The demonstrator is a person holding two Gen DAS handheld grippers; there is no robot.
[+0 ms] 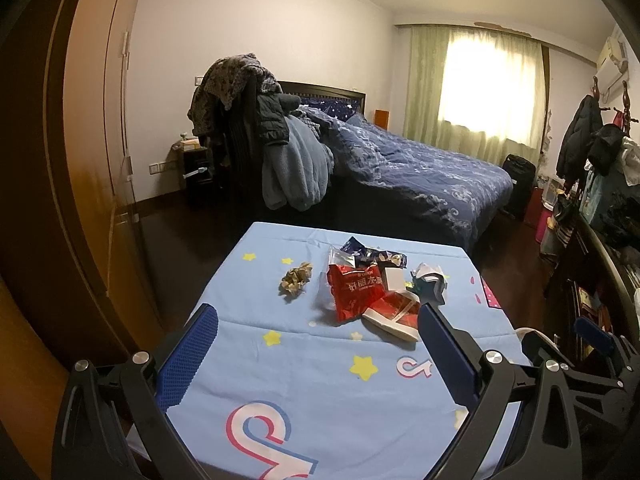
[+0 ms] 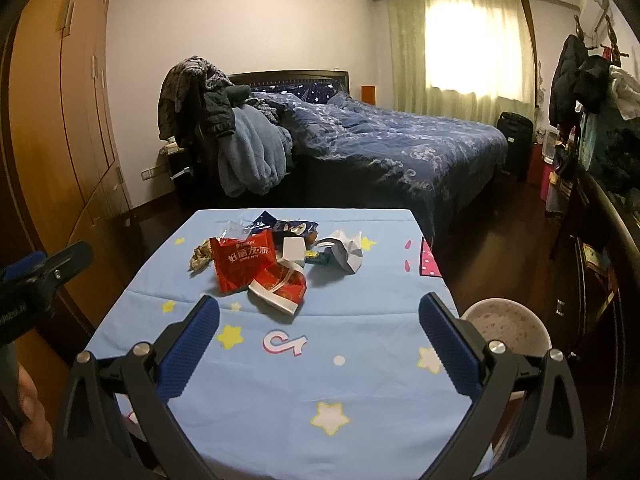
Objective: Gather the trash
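- A table (image 1: pixel 304 400) covered with a light blue cloth printed with yellow stars and pink-and-white logos fills the near part of both views
- The trash lies in a loose pile toward the table's far side: a red snack wrapper (image 1: pixel 354 290) with white lettering, a red-and-white paper cup (image 1: pixel 394 314) on its side touching it, a small white box (image 1: pixel 392 278), a dark blue foil packet (image 1: pixel 370 254) behind them, and a crumpled white paper (image 2: pixel 347 251) on the right
- A crumpled golden-brown wrapper (image 1: pixel 296 278) sits apart, just left of the pile
- The left gripper (image 1: pixel 318 330) hovers over the near half of the table, jaws spread wide and empty; its right finger overlaps the cup in view, contact cannot be told
- The right gripper (image 2: pixel 320 320) is likewise spread wide, holding nothing, short of the pile
- A pale round basin (image 2: pixel 508 326) stands beside the table's right edge, lower than the top
- Behind the table is a bed (image 2: pixel 400 148) with a dark blue patterned quilt, clothes (image 2: pixel 200 92) heaped at its left
- A wooden wardrobe (image 2: pixel 60 100) lines the left wall; a bright window with green curtains (image 2: pixel 460 48) is at the back; coats hang on a rack (image 2: pixel 580 72) at right
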